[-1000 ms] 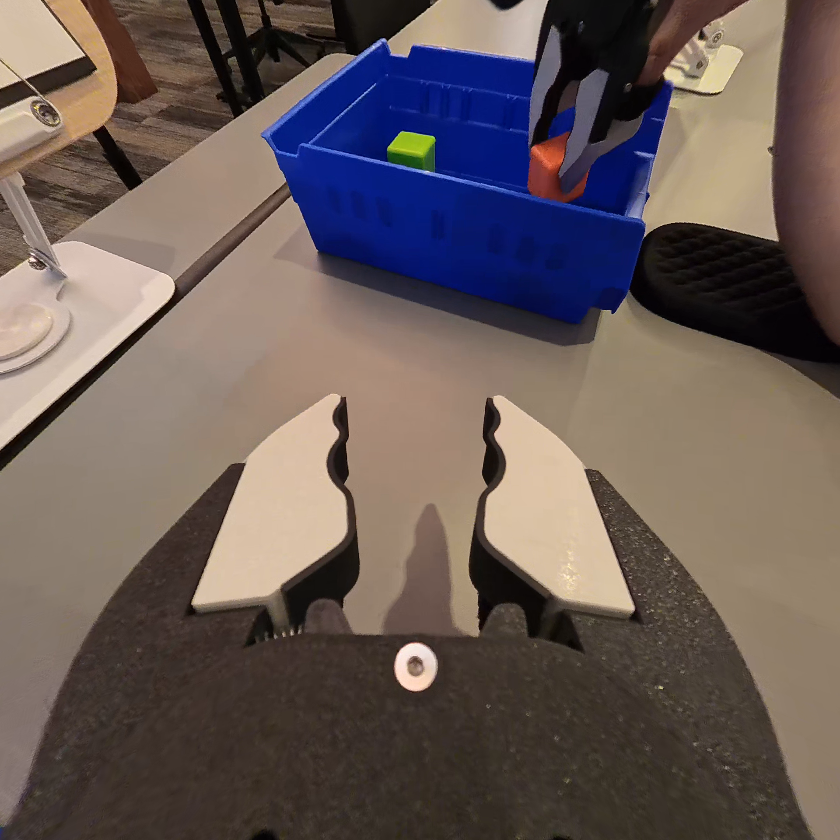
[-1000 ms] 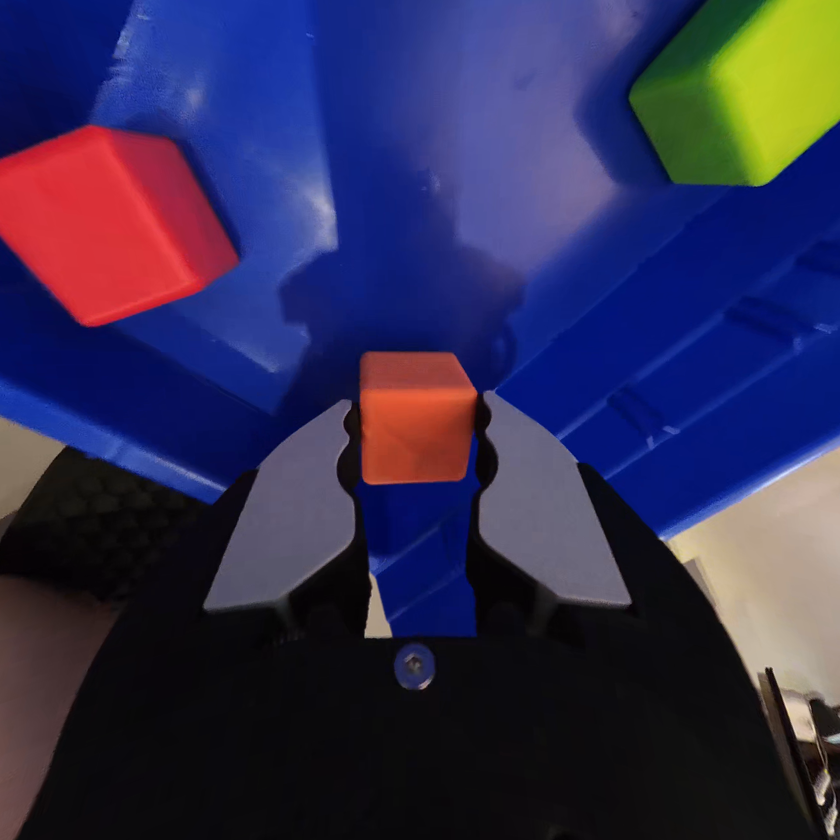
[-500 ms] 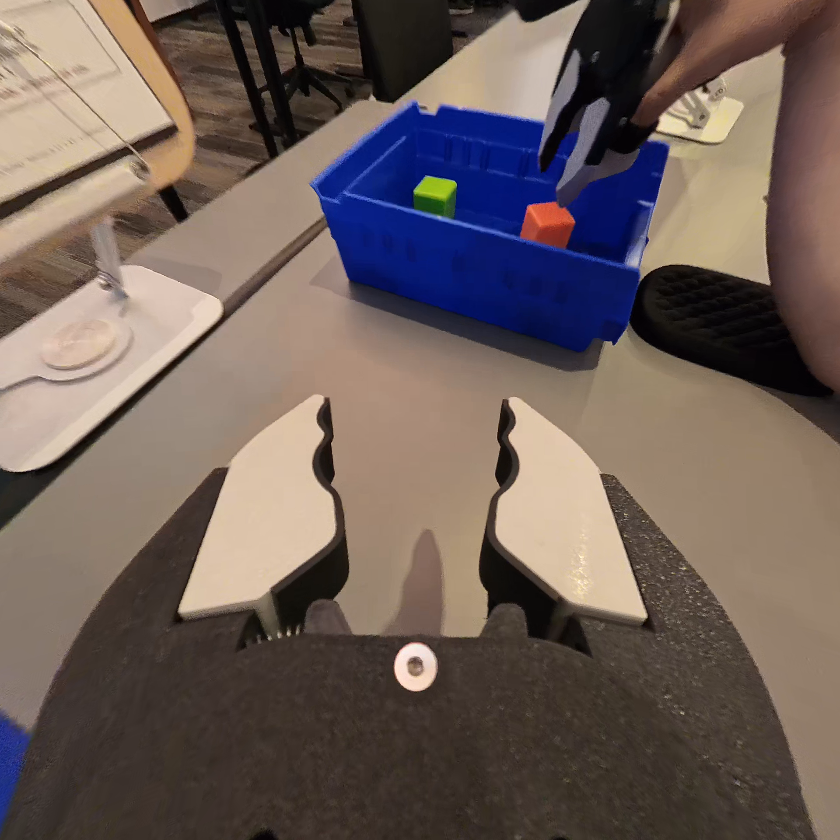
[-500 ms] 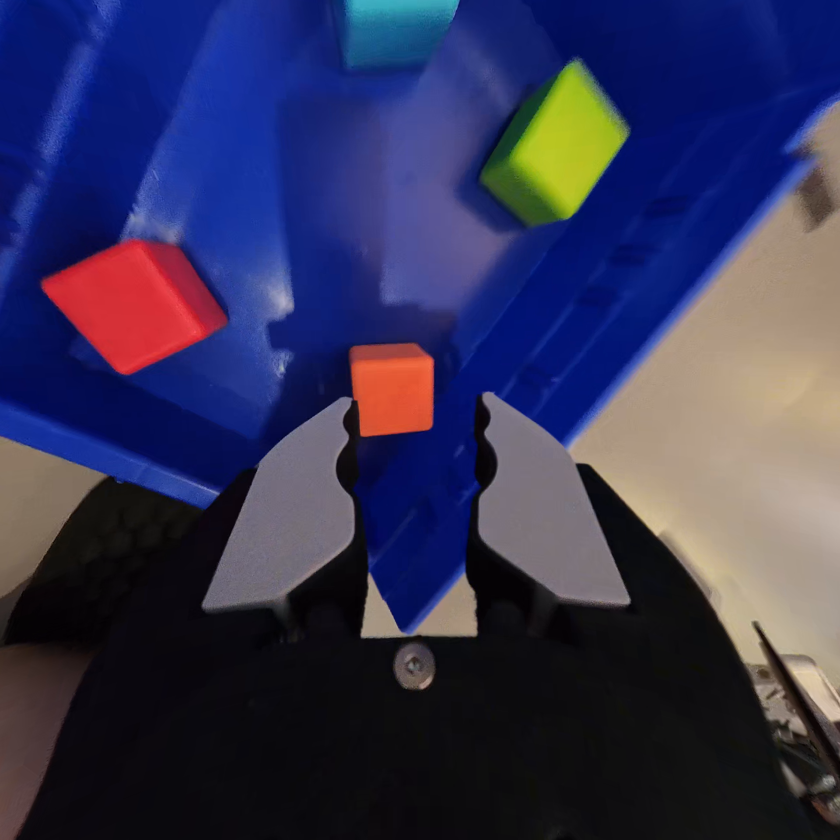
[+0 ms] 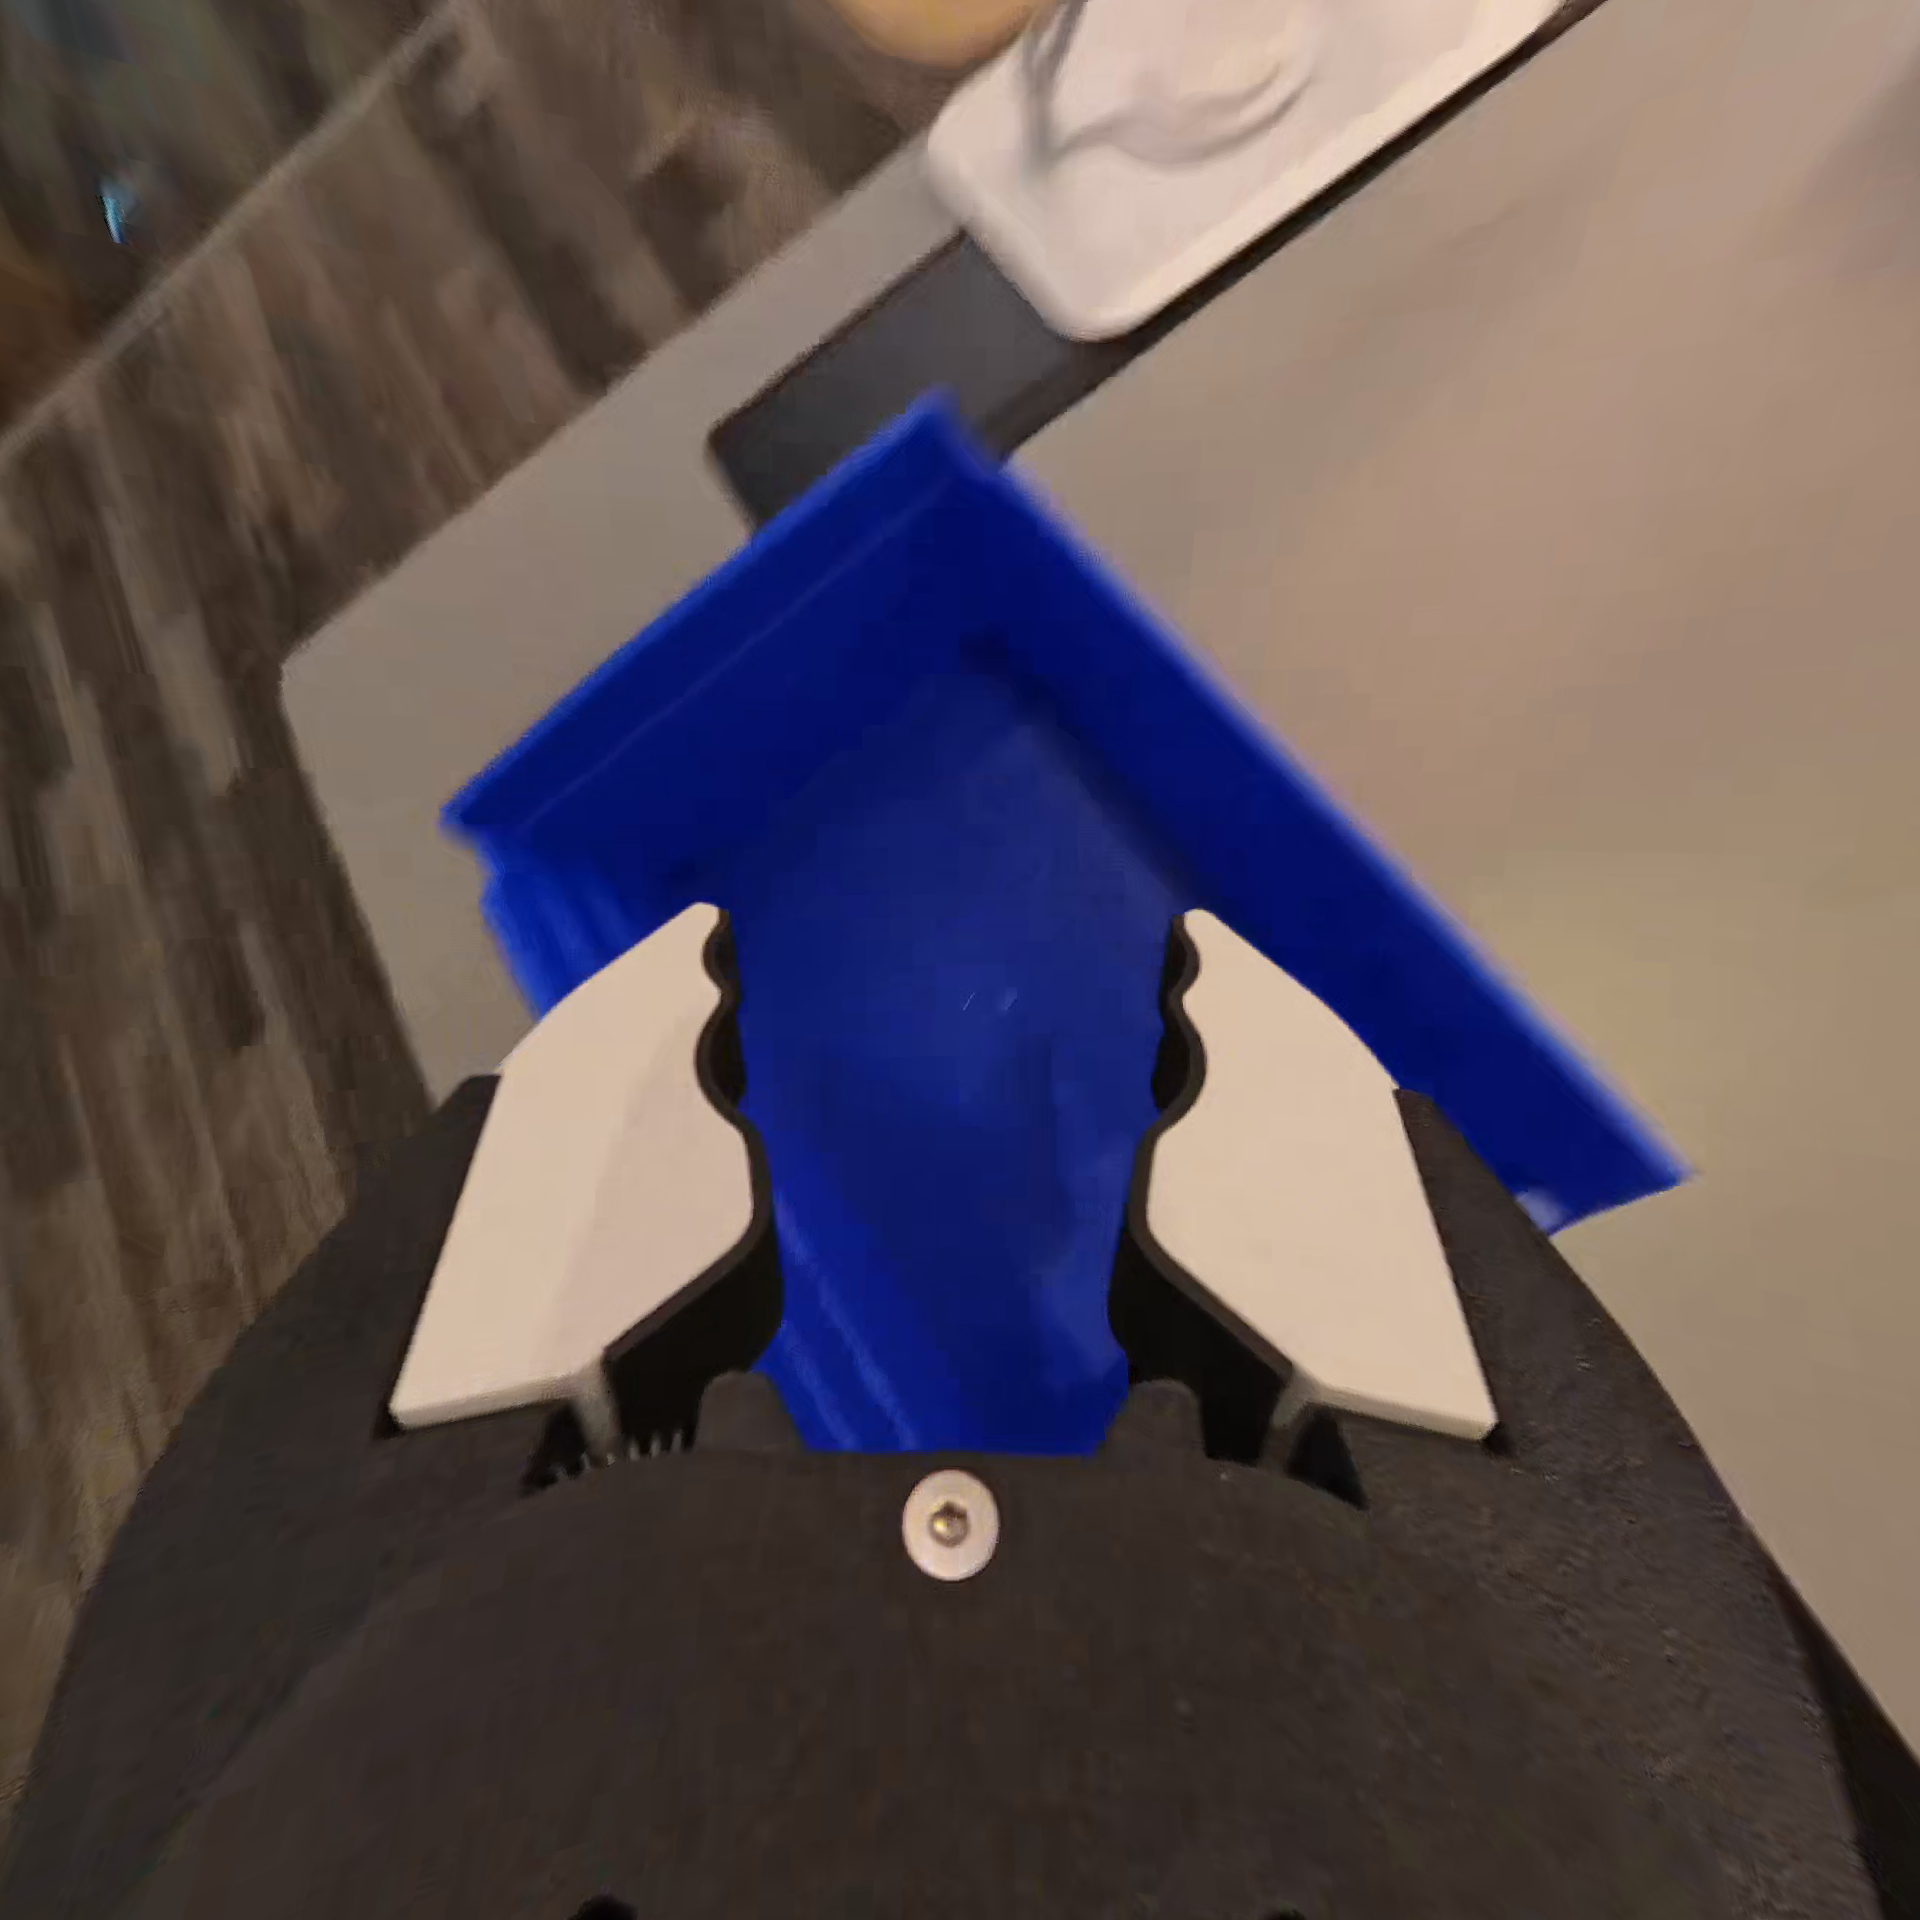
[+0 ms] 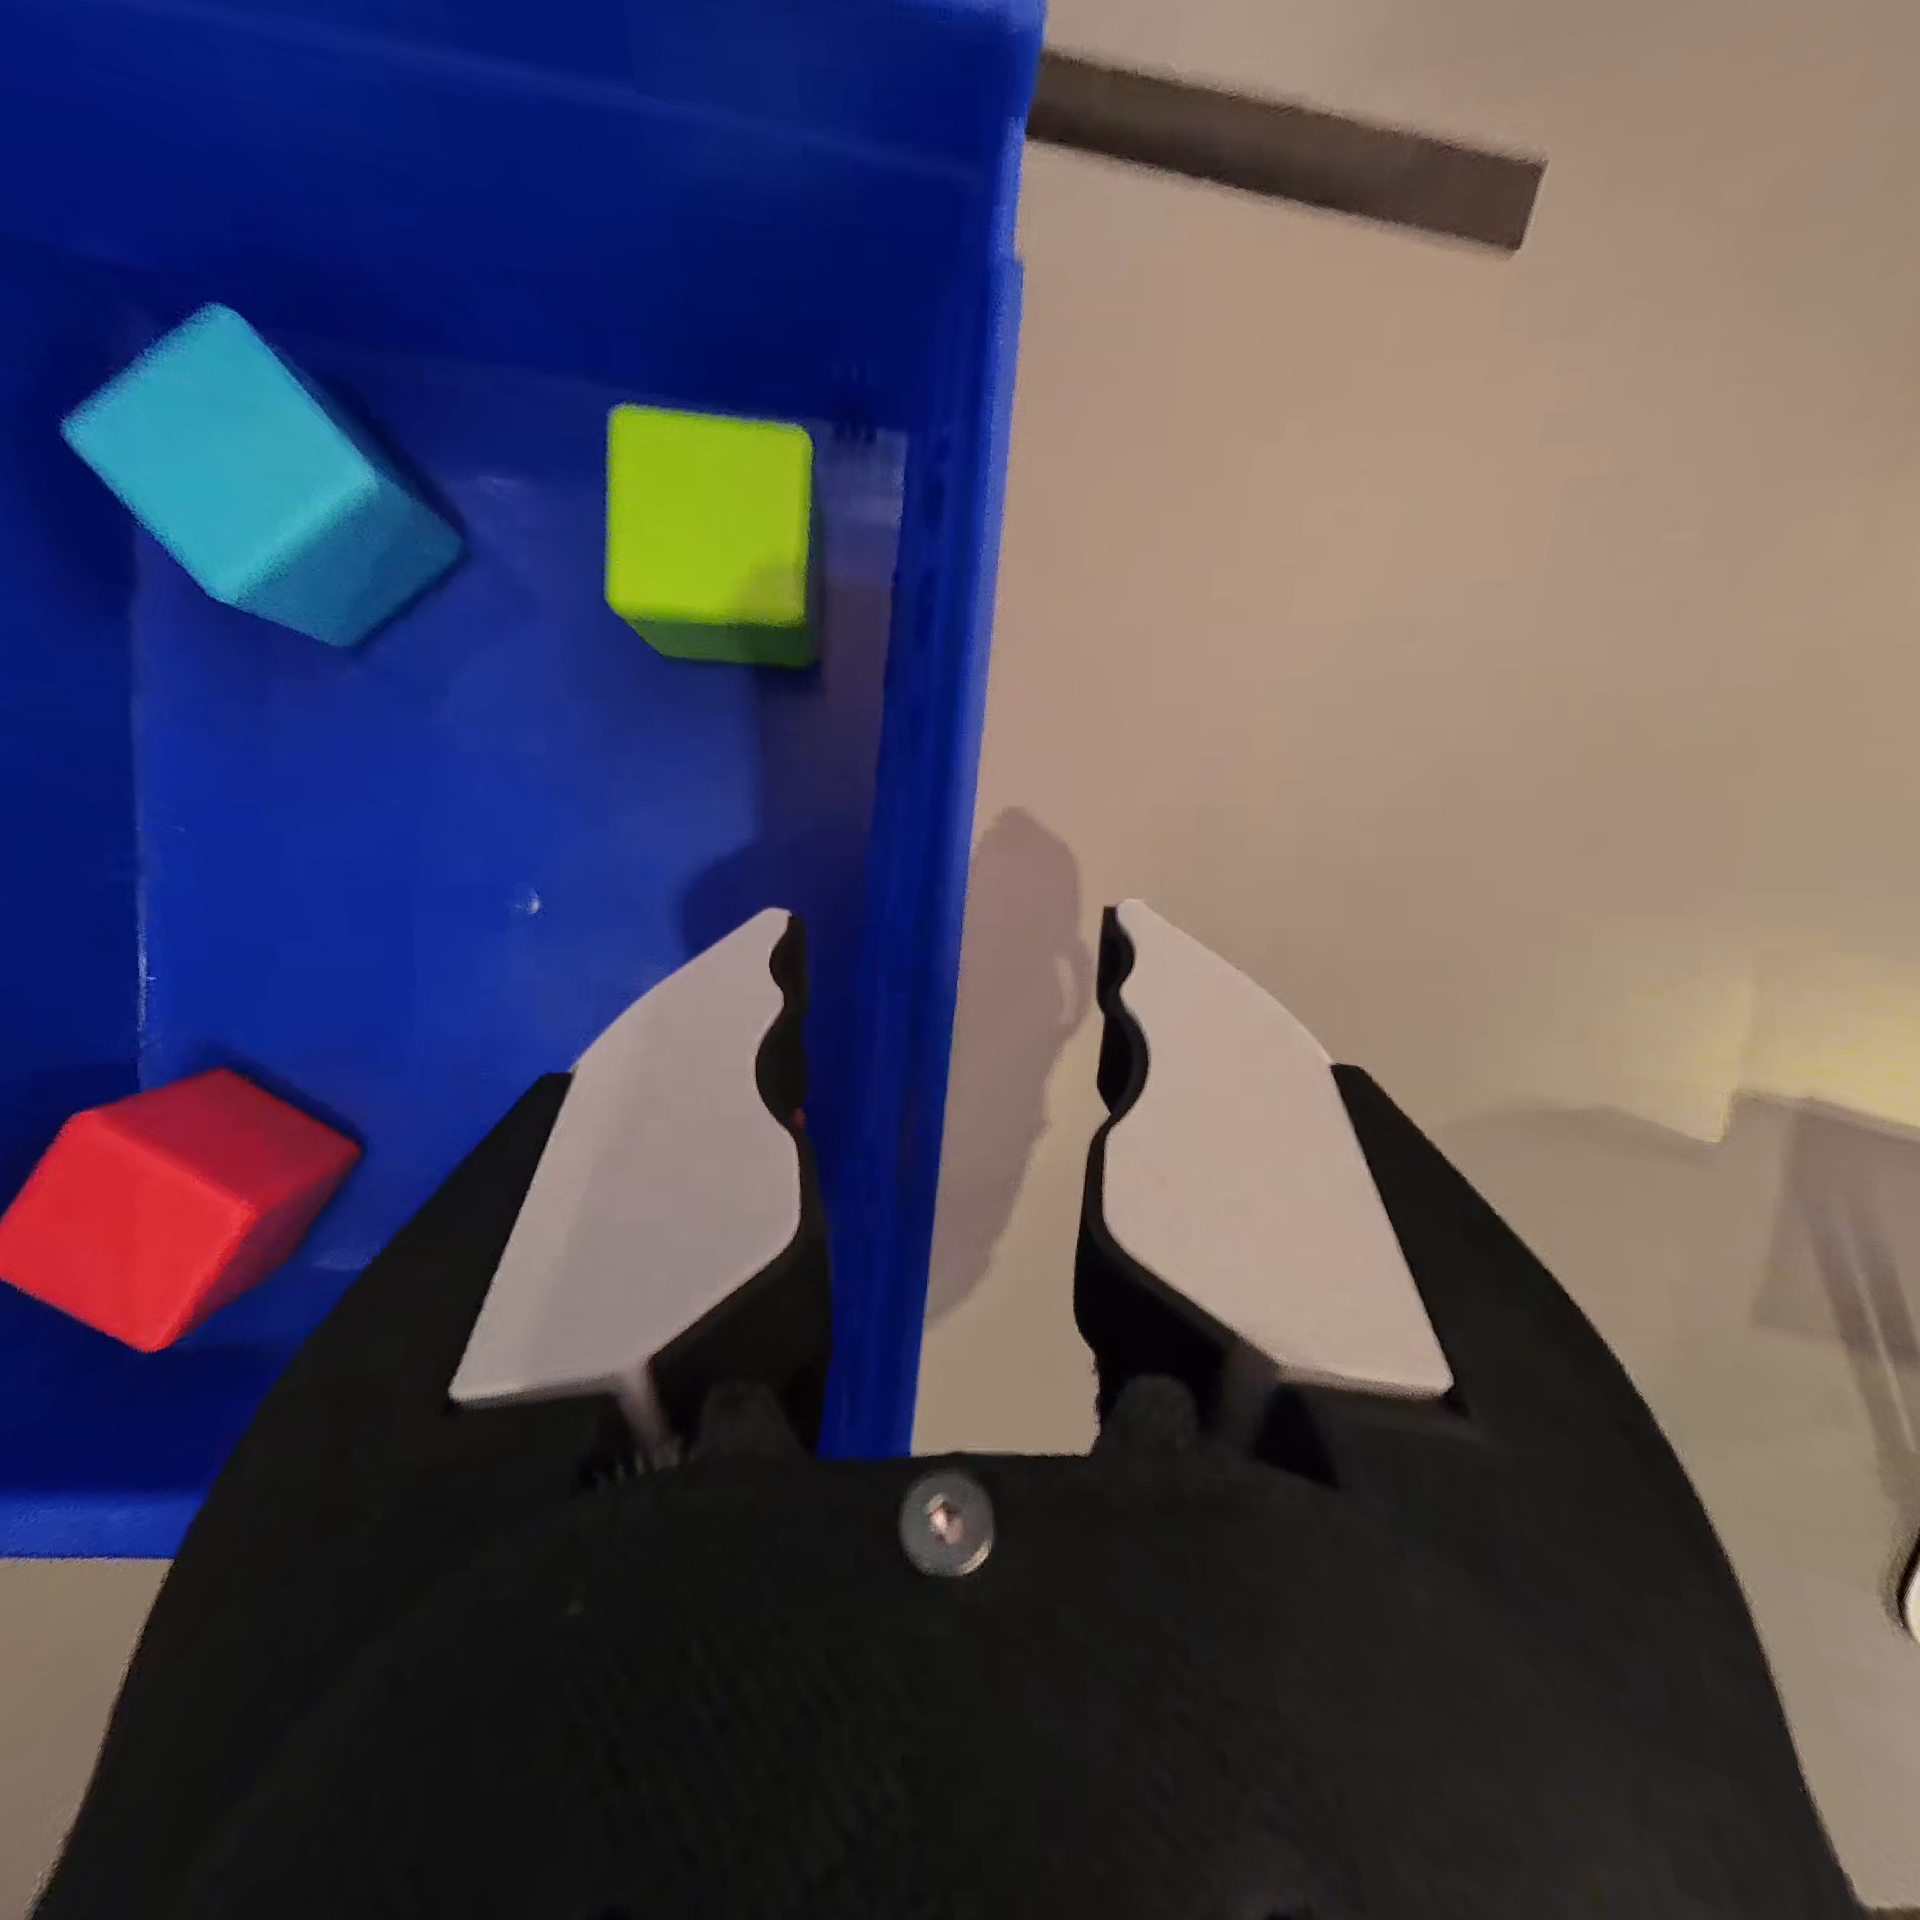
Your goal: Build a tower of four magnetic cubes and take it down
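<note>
In the right wrist view a blue bin (image 6: 935,520) fills the left half. A cyan cube (image 6: 249,468), a green cube (image 6: 707,520) and a red cube (image 6: 166,1205) lie apart on its floor. My right gripper (image 6: 948,914) is open and holds nothing; it hovers over the bin's right wall, one finger over the bin and one over the table. The orange cube is hidden from view. In the blurred left wrist view my left gripper (image 5: 948,916) is wide open, holds nothing and looks down into a corner of the bin (image 5: 1143,644). No cube shows there.
The bin stands on a grey table (image 5: 1558,623). A dark gap between tabletops (image 6: 1278,166) runs behind it. A white stand base (image 5: 1195,156) sits beyond the gap. The wood floor (image 5: 156,623) lies off the table's edge at the left. My hands' fingertips stand some 70 centimeters from each other. Between my right fingertips and the green cube (image 6: 707,520) there is roughly 9 centimeters.
My right gripper let go of the orange cube inside the bin, then rose and swung over the bin's wall. My left gripper opened wider and moved from the table to above the bin.
</note>
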{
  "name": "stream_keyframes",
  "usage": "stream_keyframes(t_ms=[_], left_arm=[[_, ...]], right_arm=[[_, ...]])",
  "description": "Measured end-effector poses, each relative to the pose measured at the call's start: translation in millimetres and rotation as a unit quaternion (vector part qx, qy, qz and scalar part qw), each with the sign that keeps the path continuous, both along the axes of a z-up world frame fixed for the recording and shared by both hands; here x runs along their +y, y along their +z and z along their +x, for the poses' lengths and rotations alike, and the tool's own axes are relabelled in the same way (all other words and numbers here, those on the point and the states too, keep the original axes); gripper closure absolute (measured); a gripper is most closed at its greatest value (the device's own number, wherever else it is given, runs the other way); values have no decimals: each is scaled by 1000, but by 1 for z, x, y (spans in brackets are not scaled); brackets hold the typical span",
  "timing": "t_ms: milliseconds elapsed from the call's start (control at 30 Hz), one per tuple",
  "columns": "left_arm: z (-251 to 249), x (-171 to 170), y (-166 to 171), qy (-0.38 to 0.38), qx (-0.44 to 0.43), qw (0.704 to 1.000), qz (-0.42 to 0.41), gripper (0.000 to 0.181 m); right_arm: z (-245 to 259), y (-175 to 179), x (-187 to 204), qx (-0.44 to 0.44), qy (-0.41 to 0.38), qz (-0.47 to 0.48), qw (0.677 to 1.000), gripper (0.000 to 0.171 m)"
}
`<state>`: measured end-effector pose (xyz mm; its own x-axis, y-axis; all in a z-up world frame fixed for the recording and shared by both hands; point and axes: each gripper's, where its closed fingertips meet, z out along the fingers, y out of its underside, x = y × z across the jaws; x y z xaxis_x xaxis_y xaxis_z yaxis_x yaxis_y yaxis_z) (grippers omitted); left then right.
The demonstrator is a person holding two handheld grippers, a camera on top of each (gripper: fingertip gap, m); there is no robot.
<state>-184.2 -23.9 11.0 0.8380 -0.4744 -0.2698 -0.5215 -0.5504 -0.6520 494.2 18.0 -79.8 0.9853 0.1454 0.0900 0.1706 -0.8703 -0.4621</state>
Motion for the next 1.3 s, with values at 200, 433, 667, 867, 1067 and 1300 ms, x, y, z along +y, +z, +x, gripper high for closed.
stream_keyframes(t_ms=[200,433,667,867,1067,1300], left_arm=[[-131,-17,-64,193,77,969,-131,114],[-130,-10,-112,204,3,954,-220,112],[-119,-1,-115,199,-31,954,-221,161],[-121,0,-116,209,-35,952,-220,170],[-105,-4,-115,203,-63,946,-243,175],[-53,7,-116,153,-19,958,-242,172]], right_arm=[[-5,-25,-1,21,-2,-50,999,157],[-6,-25,-2,34,-29,-54,998,158],[-8,-25,-2,68,-36,-53,996,161],[-9,-25,-3,73,-32,-55,995,161],[-21,-25,-7,91,-30,-72,993,163],[-60,-25,-8,96,-14,-102,990,163]])
